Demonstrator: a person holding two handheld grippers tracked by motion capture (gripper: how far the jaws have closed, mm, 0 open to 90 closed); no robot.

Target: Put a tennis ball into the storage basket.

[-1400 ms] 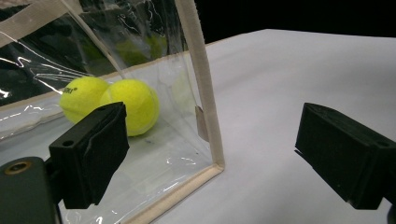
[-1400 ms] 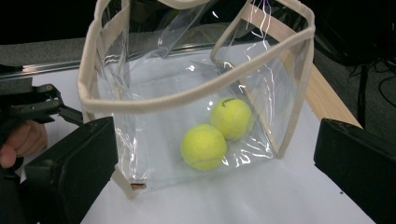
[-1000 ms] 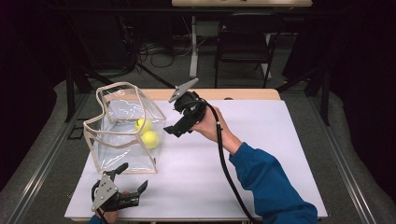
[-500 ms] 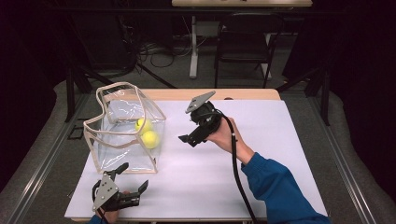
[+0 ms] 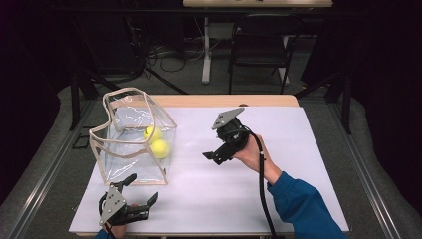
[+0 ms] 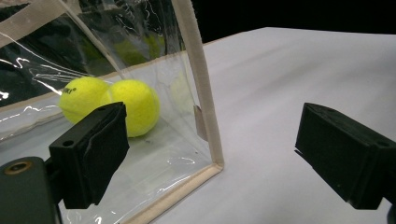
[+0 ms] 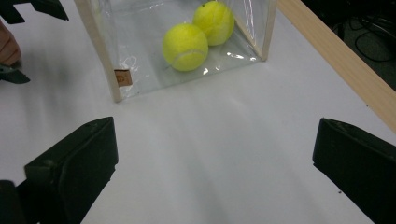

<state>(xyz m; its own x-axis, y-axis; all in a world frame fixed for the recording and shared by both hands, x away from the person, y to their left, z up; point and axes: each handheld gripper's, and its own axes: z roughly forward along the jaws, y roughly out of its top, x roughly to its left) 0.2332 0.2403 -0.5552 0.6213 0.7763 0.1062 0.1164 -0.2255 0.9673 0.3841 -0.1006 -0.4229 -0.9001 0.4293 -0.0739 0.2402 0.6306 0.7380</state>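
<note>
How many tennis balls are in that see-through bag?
2. Both tennis balls lie touching on the floor of the clear bag: one nearer the person, the other just behind it. No others seem hidden.

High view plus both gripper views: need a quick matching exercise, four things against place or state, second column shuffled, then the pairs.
Things:
1. two yellow tennis balls
2. clear plastic bag with beige trim
3. left gripper
4. right gripper

Places or states:
A. open, held above the middle of the white table, jaws towards the bag
B. inside the bag, touching each other
C. open and empty at the table's near left edge, in front of the bag
D. standing upright on the left part of the table, top open

Pairs: 1-B, 2-D, 3-C, 4-A
</note>
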